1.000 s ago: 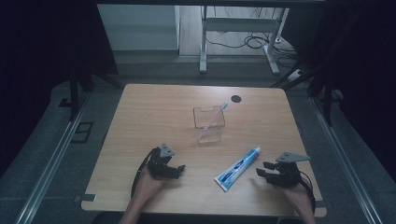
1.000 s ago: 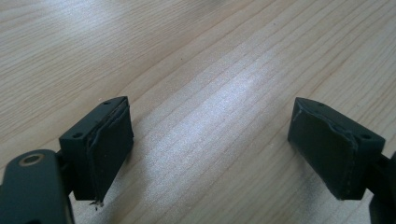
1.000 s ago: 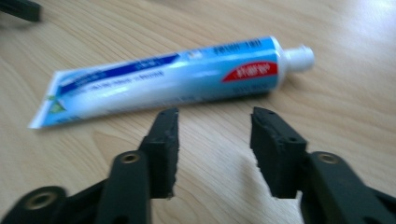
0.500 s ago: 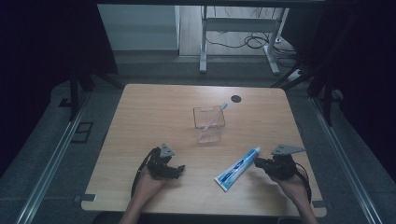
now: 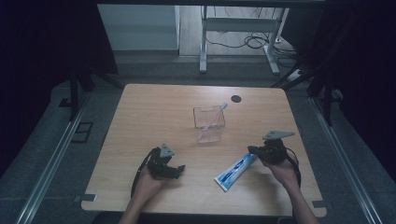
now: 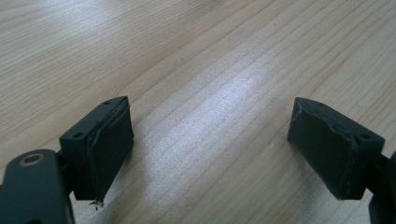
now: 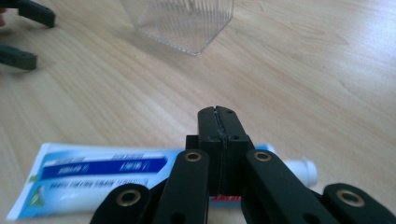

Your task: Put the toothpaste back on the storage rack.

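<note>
While the clear cup (image 5: 208,124) holds seemingly a toothbrush (image 5: 217,114), the right claw (image 7: 218,122) hovers clamped empty above the toothpaste tube (image 7: 102,175).

A clear square plastic cup (image 5: 209,125) holding a pink toothbrush (image 5: 215,115) is seen on the light wooden table (image 5: 154,112), near a round dark grommet (image 5: 236,98).

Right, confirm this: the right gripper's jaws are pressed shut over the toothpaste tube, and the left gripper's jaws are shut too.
Not quite. The left gripper is open: the left gripper view shows its jaws wide apart over bare table. The right gripper is indeed pressed shut over the toothpaste tube.
</note>
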The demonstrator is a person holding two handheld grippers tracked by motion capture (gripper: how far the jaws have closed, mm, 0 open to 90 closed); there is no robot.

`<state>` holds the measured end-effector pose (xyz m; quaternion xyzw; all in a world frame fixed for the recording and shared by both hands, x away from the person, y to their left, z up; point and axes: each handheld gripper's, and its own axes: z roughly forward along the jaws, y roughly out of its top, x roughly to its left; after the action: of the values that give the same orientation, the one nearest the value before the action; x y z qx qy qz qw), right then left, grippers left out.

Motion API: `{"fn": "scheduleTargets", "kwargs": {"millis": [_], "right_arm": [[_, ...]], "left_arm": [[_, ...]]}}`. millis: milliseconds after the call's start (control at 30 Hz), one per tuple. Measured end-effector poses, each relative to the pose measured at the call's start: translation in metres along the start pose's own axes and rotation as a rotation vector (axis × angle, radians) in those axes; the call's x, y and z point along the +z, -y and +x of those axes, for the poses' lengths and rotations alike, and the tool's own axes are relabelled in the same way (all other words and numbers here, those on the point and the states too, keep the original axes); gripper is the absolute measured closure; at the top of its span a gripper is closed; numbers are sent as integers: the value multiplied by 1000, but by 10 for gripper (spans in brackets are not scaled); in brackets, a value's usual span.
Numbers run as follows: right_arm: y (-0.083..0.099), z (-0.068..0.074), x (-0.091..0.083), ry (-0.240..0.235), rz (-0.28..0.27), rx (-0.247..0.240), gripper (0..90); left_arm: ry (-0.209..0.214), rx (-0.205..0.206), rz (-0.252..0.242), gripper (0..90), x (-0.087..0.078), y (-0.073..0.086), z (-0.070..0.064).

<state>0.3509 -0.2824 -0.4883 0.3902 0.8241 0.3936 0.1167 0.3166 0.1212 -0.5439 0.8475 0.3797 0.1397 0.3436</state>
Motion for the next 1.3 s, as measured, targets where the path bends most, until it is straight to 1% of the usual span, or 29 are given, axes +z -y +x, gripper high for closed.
{"fn": "scheduleTargets", "kwargs": {"millis": [133,233,333,500,667,833,967,1100,1300], "right_arm": [[-7,-4,10,5,19,-7,898],[-10,-7,18,17,33,-5,897],[-11,-11,23,20,48,-3,897],[-9,-16,27,24,73,-4,896],[-3,-19,27,17,97,6,895],[0,-19,23,-8,89,18,895],[1,-18,21,-4,109,10,895],[3,-20,19,-6,117,24,894],[8,-20,14,-10,124,28,894]], "left_arm": [[0,-1,0,142,0,0,0],[1,-3,0,142,0,0,0],[0,-5,-1,142,0,0,0],[1,-3,0,142,0,0,0],[3,-3,0,142,0,0,0],[3,-2,0,141,0,0,0],[3,-3,0,142,0,0,0],[3,-2,1,142,0,0,0],[3,-2,1,142,0,0,0]]}}
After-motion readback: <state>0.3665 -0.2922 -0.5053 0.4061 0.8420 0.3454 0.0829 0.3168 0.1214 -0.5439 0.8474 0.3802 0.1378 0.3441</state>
